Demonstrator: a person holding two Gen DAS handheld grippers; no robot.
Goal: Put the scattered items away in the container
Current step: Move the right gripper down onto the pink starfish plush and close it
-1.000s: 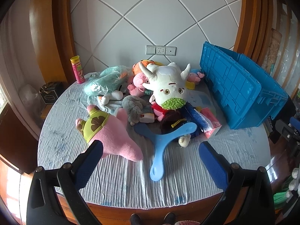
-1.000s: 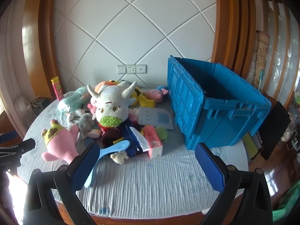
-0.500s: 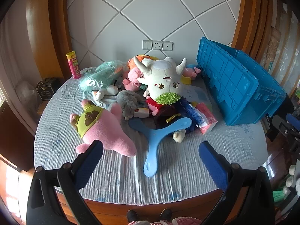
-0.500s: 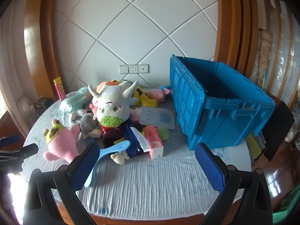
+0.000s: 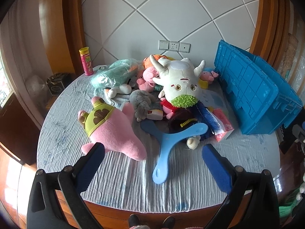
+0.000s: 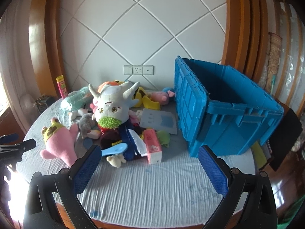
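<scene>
Task looks unstarted: blue plastic crate (image 6: pixel 225 110) sits on the table's right side, ribbed walls, interior dark with nothing visible inside. Everything's piled left of it on the wrinkled cloth (image 6: pixel 152 187): soft pink star plush (image 5: pixel 112 131), horned white plush (image 5: pixel 181 84), rigid blue three-armed boomerang (image 5: pixel 167 143), pink tissue pack (image 6: pixel 153 147). Left gripper (image 5: pixel 152 164) and right gripper (image 6: pixel 148 164) both spread wide, holding nothing, short of the pile.

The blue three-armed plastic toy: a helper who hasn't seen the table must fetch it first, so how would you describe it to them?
Start at the big blue crate on the round table, then look to the heap of toys beside it. At the heap's near edge, next to the pink star-shaped plush, lies the blue three-armed plastic toy. It is the only flat, hard boomerang shape among soft plush.
</scene>
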